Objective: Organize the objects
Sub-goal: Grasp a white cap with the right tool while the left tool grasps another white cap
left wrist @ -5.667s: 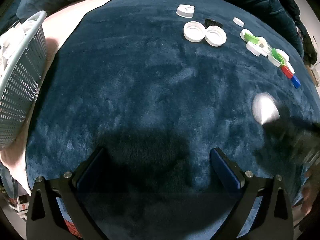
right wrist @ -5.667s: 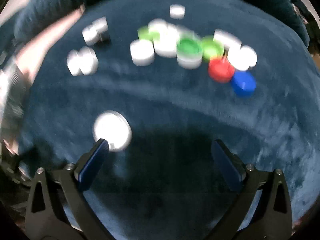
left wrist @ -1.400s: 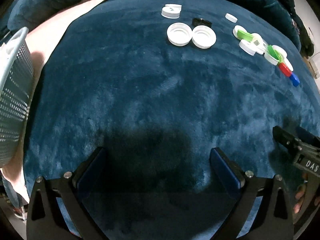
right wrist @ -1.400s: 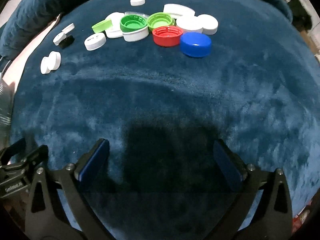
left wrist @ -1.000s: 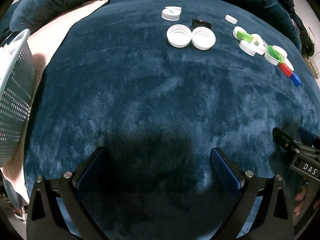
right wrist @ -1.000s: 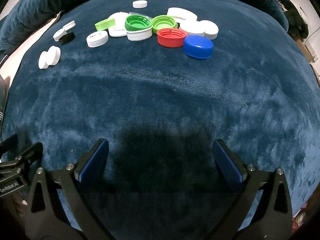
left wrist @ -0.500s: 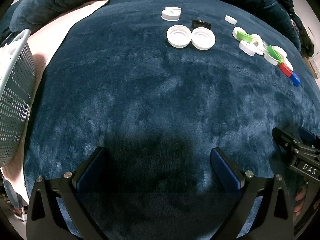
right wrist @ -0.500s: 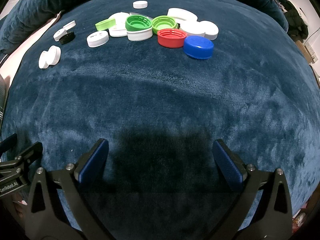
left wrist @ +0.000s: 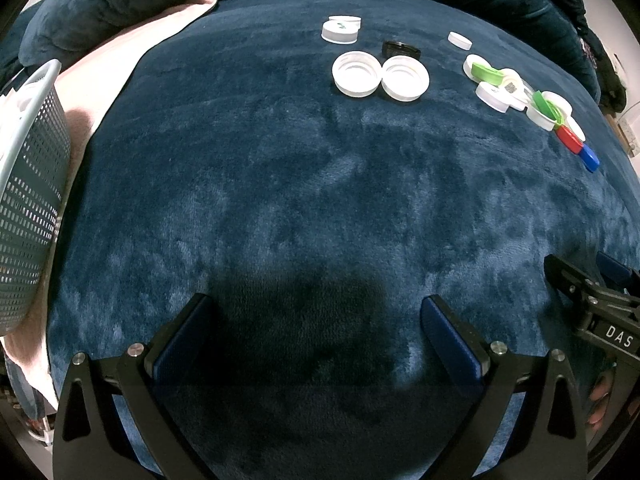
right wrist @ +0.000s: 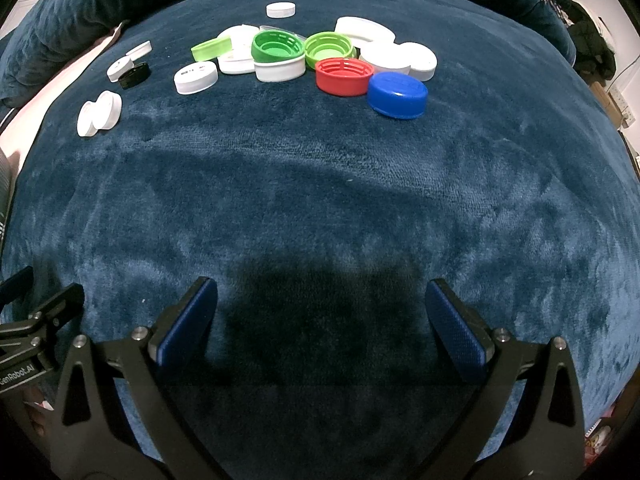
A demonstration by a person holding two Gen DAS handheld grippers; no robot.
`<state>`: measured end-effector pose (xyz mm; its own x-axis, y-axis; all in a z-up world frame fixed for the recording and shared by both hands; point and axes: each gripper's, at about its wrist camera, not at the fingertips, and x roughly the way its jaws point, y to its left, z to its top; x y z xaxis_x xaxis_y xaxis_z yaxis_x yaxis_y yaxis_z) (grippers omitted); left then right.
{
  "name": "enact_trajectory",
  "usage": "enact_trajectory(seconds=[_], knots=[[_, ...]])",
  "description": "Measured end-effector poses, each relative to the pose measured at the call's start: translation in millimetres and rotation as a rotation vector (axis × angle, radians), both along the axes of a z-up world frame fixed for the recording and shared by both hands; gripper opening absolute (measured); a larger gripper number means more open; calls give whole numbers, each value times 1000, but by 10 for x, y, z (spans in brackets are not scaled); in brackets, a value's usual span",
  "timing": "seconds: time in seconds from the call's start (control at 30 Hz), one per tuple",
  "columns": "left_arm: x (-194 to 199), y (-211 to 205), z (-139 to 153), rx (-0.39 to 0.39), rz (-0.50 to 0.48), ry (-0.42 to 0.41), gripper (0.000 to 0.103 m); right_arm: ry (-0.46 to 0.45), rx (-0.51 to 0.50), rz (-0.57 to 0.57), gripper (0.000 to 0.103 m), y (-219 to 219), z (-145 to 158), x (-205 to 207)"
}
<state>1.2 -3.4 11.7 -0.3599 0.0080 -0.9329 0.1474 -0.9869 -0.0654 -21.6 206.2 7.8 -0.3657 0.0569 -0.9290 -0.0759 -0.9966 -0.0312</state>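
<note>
Nearest to me, my left gripper [left wrist: 316,312] hangs over bare blue blanket [left wrist: 280,200], jaws spread wide with nothing between them. My right gripper [right wrist: 320,300] is likewise spread wide and empty, low over the same blanket. Each tool shows at the edge of the other's view, so the two sit side by side, near each other.

Middle ground: open pile only; no caps lie here.

Left edge, left view: a perforated basket [left wrist: 28,184] stands on a pink cloth [left wrist: 132,52]. White shapes show above its rim; I judge these to be caps already put away, though I cannot tell how many.

Far ground, right view: the unsorted caps. A blue cap [right wrist: 397,95] lies closest, touching a red cap [right wrist: 344,76]. Behind them sit two green caps [right wrist: 277,49], one resting on a white cap, with more white caps crowded around. To the left, well apart from this cluster, lie a pair of white caps [right wrist: 100,113], touching, and a black cap [right wrist: 134,75].

Judgement: the task is partly done at most. Well over a dozen caps remain on the blanket, and neither tool has one in hand.
</note>
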Motion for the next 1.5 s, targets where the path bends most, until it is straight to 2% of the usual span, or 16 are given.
enact_trajectory(seconds=[0.23,0.3,0.37,0.47,0.6,0.67,0.73,0.8,0.87,1.1,1.17,1.2,1.23,1.27,1.37,1.5], knots=[[-38,-18,-18,10,31,22,103,-50,-9,4,103,-9,9,-119],[-43,13,-21,-1,31,27,103,-90,-9,24,103,-6,32,-202],[-52,25,-25,2,34,27,103,-40,-45,30,103,-28,159,-242],[-88,27,-29,3,36,29,103,59,-88,141,102,-260,395,-368],[-87,20,-29,11,24,30,103,94,-90,257,101,-671,501,-714],[-105,-4,-6,26,7,11,103,107,-96,285,98,-823,503,-757],[-116,-55,108,21,6,59,102,99,-91,317,87,-959,473,-928],[-100,-117,257,-27,38,142,102,80,-76,335,80,-992,443,-804],[-107,-179,338,-46,62,178,102,62,-66,358,76,-1078,384,-886],[-170,-324,279,6,142,154,102,55,-41,473,74,-1269,338,-847],[-71,-435,320,18,152,152,102,56,6,522,61,-1309,311,-804],[-81,-450,313,26,160,147,102,57,44,521,45,-1322,291,-795],[-79,-438,307,29,164,146,102,61,70,511,34,-1310,280,-801],[19,-466,311,31,169,145,102,72,62,499,32,-1272,293,-806],[-19,-467,302,44,164,150,102,74,-42,465,32,-1078,400,-760],[-238,-394,360,71,120,189,102,54,-132,396,32,-741,544,-536]])
